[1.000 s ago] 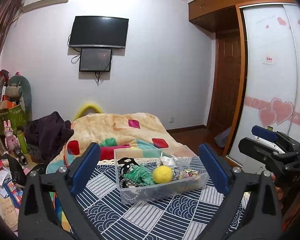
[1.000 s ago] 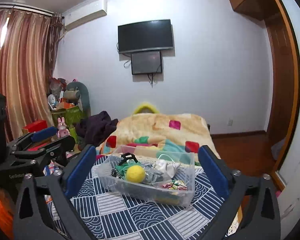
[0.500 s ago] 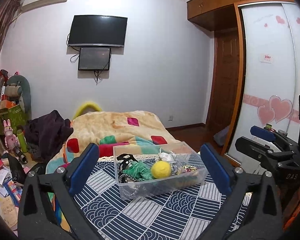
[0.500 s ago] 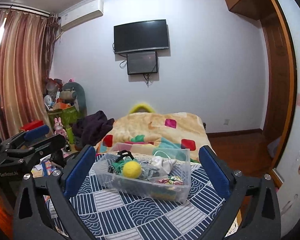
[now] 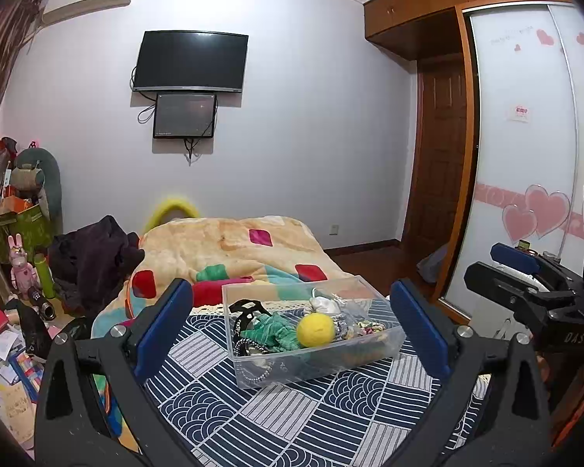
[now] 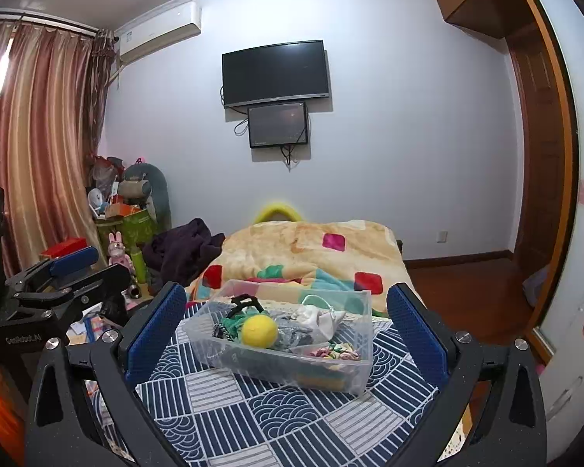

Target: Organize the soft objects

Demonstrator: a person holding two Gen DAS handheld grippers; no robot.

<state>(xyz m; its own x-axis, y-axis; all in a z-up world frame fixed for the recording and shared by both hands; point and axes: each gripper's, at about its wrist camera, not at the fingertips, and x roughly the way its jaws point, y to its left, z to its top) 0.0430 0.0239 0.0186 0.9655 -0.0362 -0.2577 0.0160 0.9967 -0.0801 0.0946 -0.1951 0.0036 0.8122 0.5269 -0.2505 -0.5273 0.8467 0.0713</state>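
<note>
Patterned bedspread [image 5: 276, 420]: clear bin [image 5: 311, 366] ahead, between spread fingers [image 5: 163, 323], untouched; both grippers empty.

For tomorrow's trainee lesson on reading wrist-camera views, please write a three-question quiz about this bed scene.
1. True or false: the yellow ball lies inside the clear bin.
2. The left gripper is: A open, B shut on the ball, C out of view.
3. Fill in: the bin stands on the navy patterned ____.

Key: 1 true; 2 A; 3 cloth. The right gripper is open too.
</note>
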